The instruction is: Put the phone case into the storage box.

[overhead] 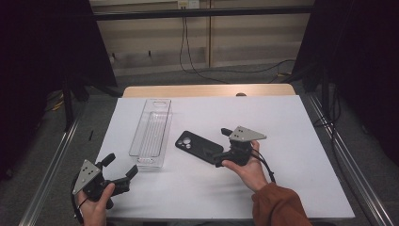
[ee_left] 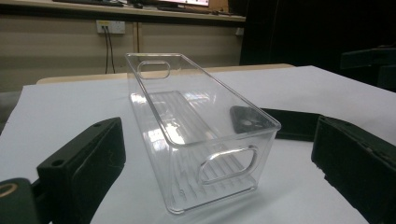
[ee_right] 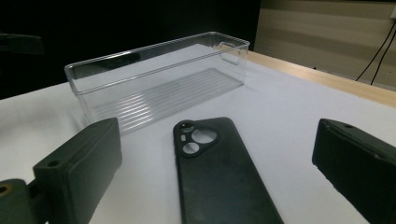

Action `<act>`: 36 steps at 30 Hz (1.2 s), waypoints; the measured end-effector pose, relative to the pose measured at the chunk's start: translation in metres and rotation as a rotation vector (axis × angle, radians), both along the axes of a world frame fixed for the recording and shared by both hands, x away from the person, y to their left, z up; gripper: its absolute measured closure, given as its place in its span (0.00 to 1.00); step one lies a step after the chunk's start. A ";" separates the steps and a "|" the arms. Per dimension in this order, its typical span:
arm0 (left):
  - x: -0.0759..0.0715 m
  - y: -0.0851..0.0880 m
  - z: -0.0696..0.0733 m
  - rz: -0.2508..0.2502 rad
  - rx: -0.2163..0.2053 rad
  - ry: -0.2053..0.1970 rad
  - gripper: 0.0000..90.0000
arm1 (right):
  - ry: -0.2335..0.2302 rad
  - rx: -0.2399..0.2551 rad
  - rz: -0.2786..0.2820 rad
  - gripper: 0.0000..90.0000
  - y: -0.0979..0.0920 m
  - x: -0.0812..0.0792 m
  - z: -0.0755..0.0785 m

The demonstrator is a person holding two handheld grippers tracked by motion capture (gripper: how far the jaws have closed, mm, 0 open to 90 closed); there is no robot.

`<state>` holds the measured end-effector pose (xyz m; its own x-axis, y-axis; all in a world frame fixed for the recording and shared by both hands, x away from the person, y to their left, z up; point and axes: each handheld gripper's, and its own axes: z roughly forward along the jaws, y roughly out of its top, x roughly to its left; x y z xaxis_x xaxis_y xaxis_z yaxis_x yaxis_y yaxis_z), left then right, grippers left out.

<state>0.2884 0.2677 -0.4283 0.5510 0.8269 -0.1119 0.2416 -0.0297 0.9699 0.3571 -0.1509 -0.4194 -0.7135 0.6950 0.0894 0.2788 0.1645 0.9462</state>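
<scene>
Black phone case [ee_right: 219, 177] lies flat mid-tabletop beside the clear bin [overhead: 151, 132], so the released right hand-held gripper [overhead: 221, 148] should straddle its edges squarely, low, before closing; the left hand-held gripper [overhead: 120, 172] waits released.

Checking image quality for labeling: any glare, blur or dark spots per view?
High view: even light on the white table, dark sides. Left gripper view: glare streaks on the clear bin, near jaws soft. Right gripper view: phone case sharp, background black at top left.
</scene>
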 end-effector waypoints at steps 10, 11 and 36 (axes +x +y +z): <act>0.000 0.000 0.000 -0.005 -0.001 0.001 0.03 | 0.037 -0.067 0.023 0.03 0.015 0.026 0.002; 0.000 0.000 0.000 -0.006 -0.001 0.002 0.03 | 0.045 -0.070 0.025 0.03 0.017 0.029 0.003; 0.001 0.000 -0.001 -0.012 -0.001 0.006 0.03 | 0.196 -0.228 0.071 0.06 0.043 0.073 0.000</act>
